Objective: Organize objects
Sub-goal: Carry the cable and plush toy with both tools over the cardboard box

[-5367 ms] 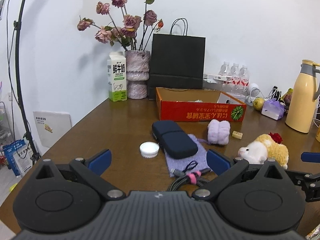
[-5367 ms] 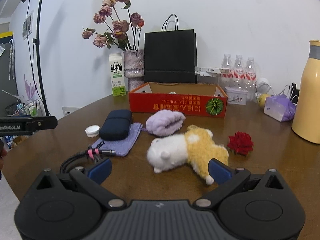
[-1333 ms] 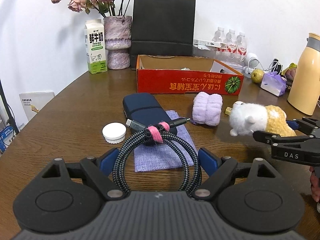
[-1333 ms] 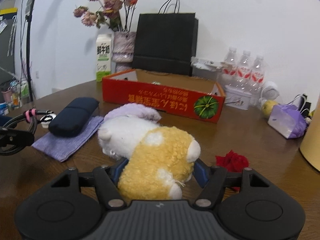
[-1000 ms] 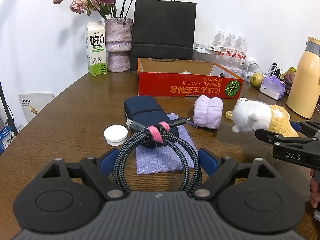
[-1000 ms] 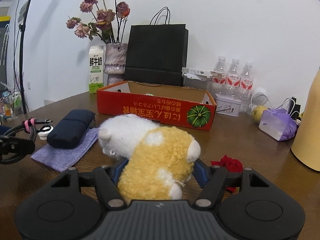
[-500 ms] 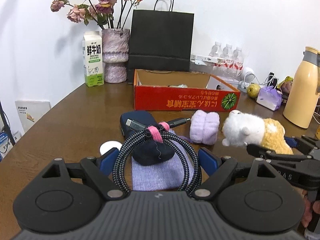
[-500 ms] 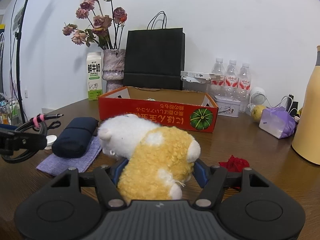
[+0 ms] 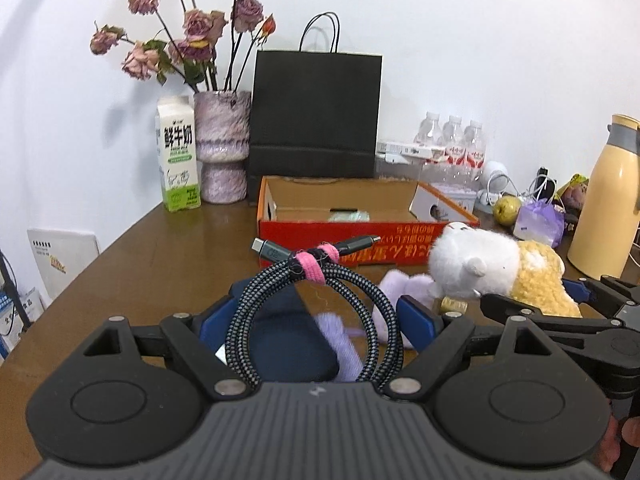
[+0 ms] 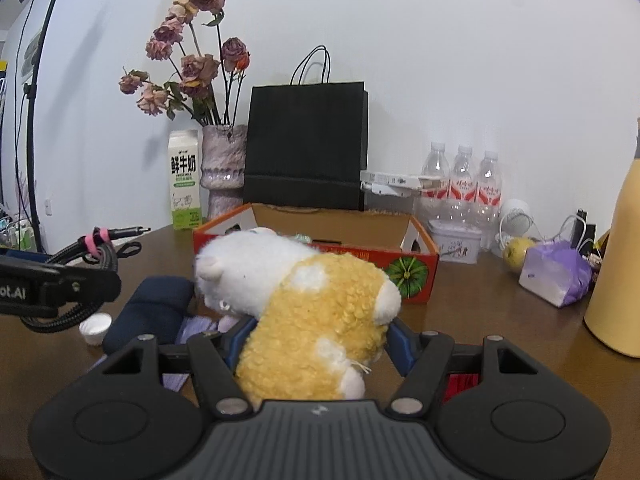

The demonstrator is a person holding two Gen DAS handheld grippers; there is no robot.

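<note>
The left gripper [image 9: 318, 320] is clamped on a coiled black-and-grey braided cable [image 9: 312, 312], which a pink strap [image 9: 312, 266] ties at the top. The blue pads [image 9: 416, 322] press on both sides of the coil, and the coil is off the brown wooden table [image 9: 168, 256]. Its two plugs point toward 12 o'clock, at the red cardboard box [image 9: 360, 236].

The right gripper [image 10: 316, 338] is clamped on a plush toy with a white head and a yellow curly body [image 10: 304, 304]. The yellow body sits between the jaws and the white head points to about 10 o'clock in the right wrist view. The toy is lifted above the table, in front of the box.

In the left wrist view the toy and the right gripper are at 3 o'clock from the cable. Below the cable lie a dark blue pouch [image 9: 288, 340] and a lilac cloth [image 9: 340, 344], and a rolled lilac towel [image 9: 404, 288] is just beside them. In the right wrist view a white round cap [image 10: 95, 326] lies at 9 o'clock, near the pouch.

Behind the box stand a black paper bag [image 9: 316, 120], a pink vase with dried roses [image 9: 222, 148] and a white-and-green milk carton [image 9: 178, 156]. A tall yellow flask [image 9: 608, 196] stands at 2 o'clock.
</note>
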